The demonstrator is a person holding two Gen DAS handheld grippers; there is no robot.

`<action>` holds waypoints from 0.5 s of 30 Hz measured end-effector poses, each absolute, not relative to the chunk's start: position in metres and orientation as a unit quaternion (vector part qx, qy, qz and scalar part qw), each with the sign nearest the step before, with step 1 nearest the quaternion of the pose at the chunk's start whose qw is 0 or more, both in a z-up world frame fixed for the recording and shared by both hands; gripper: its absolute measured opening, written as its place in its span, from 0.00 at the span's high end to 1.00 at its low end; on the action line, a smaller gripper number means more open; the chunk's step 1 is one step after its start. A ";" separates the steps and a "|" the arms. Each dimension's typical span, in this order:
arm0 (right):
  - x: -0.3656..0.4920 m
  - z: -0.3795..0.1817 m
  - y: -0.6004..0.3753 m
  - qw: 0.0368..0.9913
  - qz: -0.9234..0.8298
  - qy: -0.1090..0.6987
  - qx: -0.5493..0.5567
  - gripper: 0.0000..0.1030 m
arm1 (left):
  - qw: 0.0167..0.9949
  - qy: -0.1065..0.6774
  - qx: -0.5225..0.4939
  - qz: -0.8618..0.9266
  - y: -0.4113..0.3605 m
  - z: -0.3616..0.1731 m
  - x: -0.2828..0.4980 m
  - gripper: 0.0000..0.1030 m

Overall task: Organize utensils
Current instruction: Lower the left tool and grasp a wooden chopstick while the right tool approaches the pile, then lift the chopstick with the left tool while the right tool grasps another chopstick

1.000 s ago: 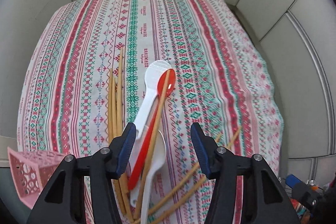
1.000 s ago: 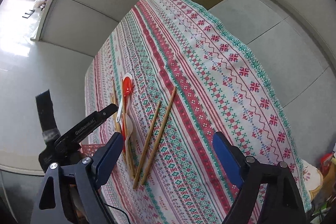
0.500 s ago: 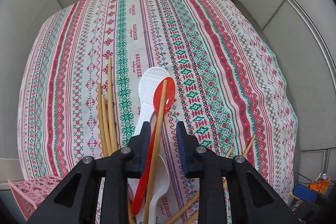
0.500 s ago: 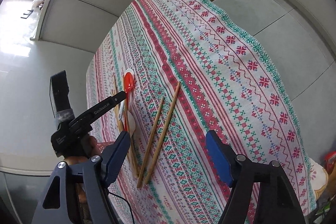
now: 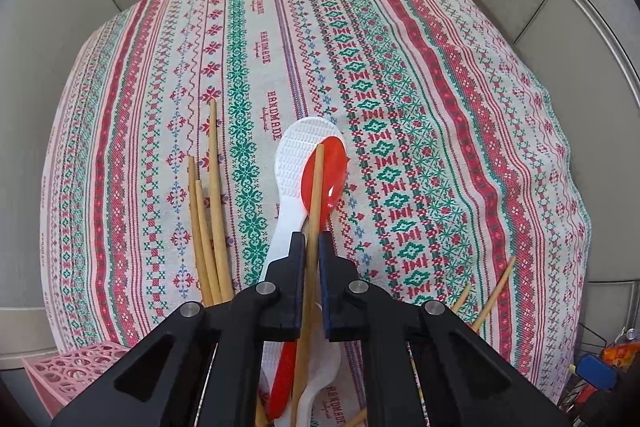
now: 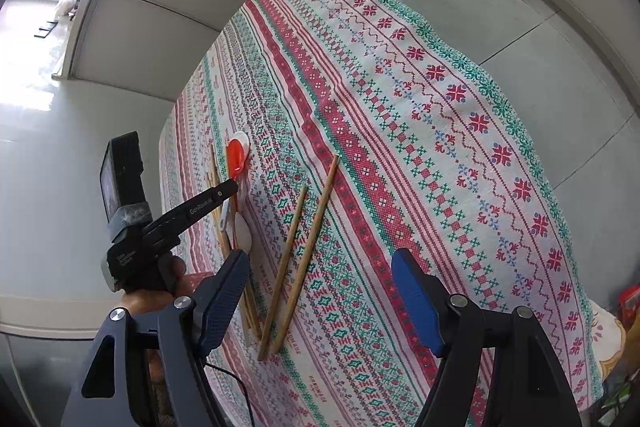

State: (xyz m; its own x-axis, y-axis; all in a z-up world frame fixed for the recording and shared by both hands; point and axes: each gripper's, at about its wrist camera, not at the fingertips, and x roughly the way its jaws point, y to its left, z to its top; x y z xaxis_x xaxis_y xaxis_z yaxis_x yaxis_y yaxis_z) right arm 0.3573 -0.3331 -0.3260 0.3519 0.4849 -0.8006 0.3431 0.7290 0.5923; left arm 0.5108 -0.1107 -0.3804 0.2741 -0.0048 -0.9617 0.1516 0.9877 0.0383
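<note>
In the left wrist view my left gripper (image 5: 311, 241) is shut on a wooden chopstick (image 5: 317, 187) that lies over a red spoon (image 5: 326, 171) and a white rice paddle (image 5: 292, 155). A second white spoon (image 5: 320, 383) lies under the jaws. Three more chopsticks (image 5: 208, 211) lie to the left. In the right wrist view my right gripper (image 6: 320, 287) is open and empty, above two chopsticks (image 6: 304, 251) on the patterned tablecloth (image 6: 400, 147). The left gripper (image 6: 228, 189) shows there at the spoons.
A pink perforated basket (image 5: 68, 371) sits at the near left corner of the table. Two more chopsticks (image 5: 492, 291) lie near the right edge in the left wrist view. Grey floor tiles surround the table.
My left gripper has gone from wide open to shut on the chopstick over the spoons and moved slightly forward. The right gripper has shifted slightly and stays open.
</note>
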 end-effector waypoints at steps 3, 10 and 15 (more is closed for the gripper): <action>0.358 -0.328 -0.331 0.737 0.048 0.570 0.362 0.27 | 0.799 0.596 0.058 -0.050 -0.109 -0.378 0.509 0.94; 0.362 -0.332 -0.324 0.739 0.048 0.573 0.351 0.27 | 0.822 0.567 0.017 -0.060 -0.094 -0.349 0.493 0.94; 0.368 -0.340 -0.320 0.739 0.046 0.579 0.342 0.31 | 0.855 0.515 -0.004 -0.065 -0.081 -0.311 0.465 0.94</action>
State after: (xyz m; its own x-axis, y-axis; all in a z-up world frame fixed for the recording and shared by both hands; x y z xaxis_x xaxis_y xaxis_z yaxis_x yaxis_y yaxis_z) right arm 0.3685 -0.3202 -0.3399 0.3252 0.4636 -0.8242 0.3288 0.7618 0.5582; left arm 0.4645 -0.0807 -0.3114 0.4617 -0.1157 -0.8794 0.1066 0.9915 -0.0744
